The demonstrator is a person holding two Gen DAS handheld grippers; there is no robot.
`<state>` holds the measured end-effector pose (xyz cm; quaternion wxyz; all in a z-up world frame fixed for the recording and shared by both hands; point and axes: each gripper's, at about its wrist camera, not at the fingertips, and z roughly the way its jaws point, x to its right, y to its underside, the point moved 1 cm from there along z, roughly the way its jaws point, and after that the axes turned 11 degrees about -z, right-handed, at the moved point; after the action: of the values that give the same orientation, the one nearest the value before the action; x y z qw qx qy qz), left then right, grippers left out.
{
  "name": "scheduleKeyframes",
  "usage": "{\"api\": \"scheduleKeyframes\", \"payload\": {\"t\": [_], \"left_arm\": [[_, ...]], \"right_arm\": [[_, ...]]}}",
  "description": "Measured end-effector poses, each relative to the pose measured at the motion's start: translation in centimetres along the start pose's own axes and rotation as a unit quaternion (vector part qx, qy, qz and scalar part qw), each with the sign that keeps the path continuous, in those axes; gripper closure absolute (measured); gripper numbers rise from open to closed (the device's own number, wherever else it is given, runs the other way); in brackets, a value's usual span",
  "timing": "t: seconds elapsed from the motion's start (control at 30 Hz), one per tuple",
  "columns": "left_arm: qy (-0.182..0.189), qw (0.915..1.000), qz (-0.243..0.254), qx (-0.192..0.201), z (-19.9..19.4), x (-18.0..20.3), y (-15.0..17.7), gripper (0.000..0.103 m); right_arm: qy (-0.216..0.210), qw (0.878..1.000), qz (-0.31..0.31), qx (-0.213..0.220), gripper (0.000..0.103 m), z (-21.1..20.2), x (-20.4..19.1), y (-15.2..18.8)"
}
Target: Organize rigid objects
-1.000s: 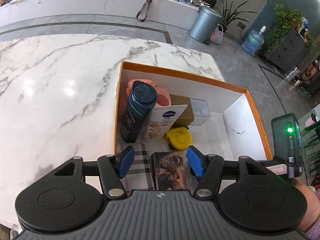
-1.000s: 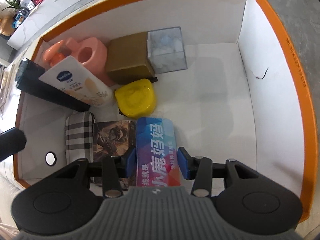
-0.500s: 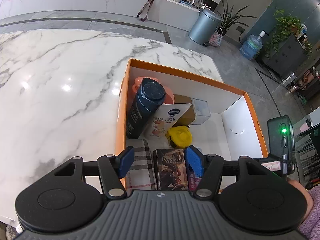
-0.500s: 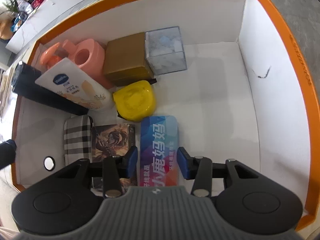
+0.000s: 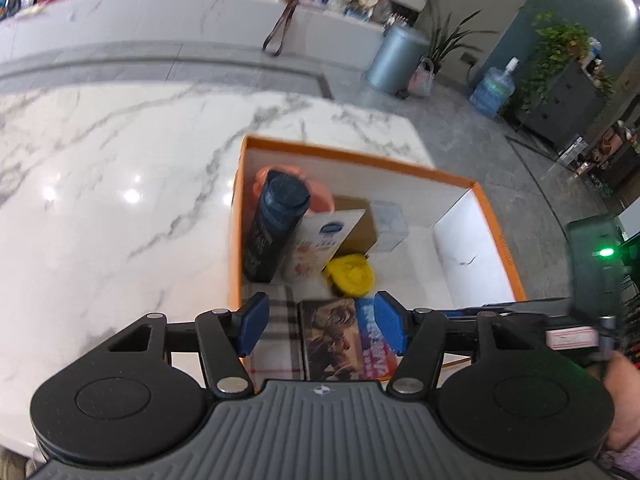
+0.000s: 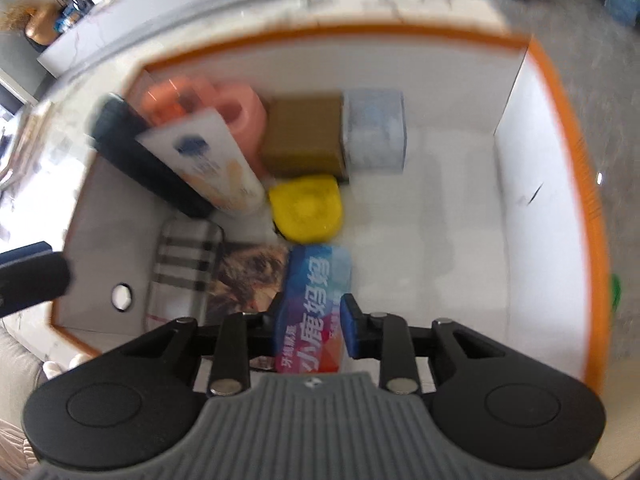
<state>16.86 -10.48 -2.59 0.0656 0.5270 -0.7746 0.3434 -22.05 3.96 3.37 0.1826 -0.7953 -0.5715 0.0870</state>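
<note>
An orange-rimmed white box (image 6: 560, 80) holds a dark bottle (image 6: 148, 160), a white lotion tube (image 6: 212, 164), a yellow case (image 6: 306, 206), a plaid case (image 6: 184, 260), a picture tin (image 6: 248, 276) and a blue tin (image 6: 316, 280). The blue tin lies flat on the box floor. My right gripper (image 6: 310, 328) hovers above its near end with its jaws closing, and the pads do not press on it. My left gripper (image 5: 320, 324) stands open over the box's near left corner, above the plaid case (image 5: 280, 312) and the picture tin (image 5: 332, 328).
A brown carton (image 6: 304, 132), a clear cube (image 6: 374, 132) and a pink holder (image 6: 240, 108) stand at the back of the box. The box sits at the right end of a marble table (image 5: 120, 180). A metal bin (image 5: 396, 60) and plants stand on the floor beyond.
The right gripper has risen off the blue tin, which stays on the box floor, and its jaws have narrowed. The left gripper keeps the same opening and has barely shifted.
</note>
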Motion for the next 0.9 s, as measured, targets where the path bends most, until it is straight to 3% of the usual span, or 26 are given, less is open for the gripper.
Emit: {"api": "scheduleKeyframes", "payload": {"t": [0.07,0.1,0.23,0.43,0.57,0.6,0.67,0.77,0.9], "left_arm": [[0.005,0.9995,0.013,0.027,-1.0,0.6,0.1,0.032],[0.091,0.9875,0.126,-0.028,-1.6,0.9,0.3,0.032],[0.084,0.9856,0.142,0.035,-4.0,1.2,0.5,0.032],[0.078,0.9707,0.195,0.117,-7.4,1.5,1.5,0.029],[0.085,0.9644,0.196,0.156,-9.4,0.9,2.0,0.013],[0.178,0.9414,0.265,0.109,-9.8,0.9,2.1,0.008],[0.182,0.9418,0.261,0.108,-10.2,0.4,2.1,0.000],[0.190,0.9474,0.243,0.086,-10.2,-0.5,1.8,0.000],[0.169,0.9519,0.243,0.077,-9.6,-1.5,1.9,0.000]], "right_arm": [[0.007,0.999,-0.009,0.032,0.072,-2.3,-0.5,-0.2],[0.009,0.999,-0.010,0.051,0.067,-3.6,-0.7,-0.2],[0.032,0.991,-0.017,0.131,0.044,-8.9,-1.7,0.4],[0.081,0.971,-0.022,0.226,0.040,-14.7,-3.7,2.4],[0.114,0.956,-0.021,0.268,0.027,-17.1,-4.8,4.4],[0.122,0.953,-0.018,0.275,0.025,-17.4,-5.1,4.9],[0.128,0.948,-0.015,0.290,0.023,-17.8,-5.6,5.8],[0.126,0.946,-0.007,0.300,0.018,-18.3,-6.0,7.2],[0.124,0.948,-0.011,0.292,0.015,-18.1,-6.9,8.3]]}}
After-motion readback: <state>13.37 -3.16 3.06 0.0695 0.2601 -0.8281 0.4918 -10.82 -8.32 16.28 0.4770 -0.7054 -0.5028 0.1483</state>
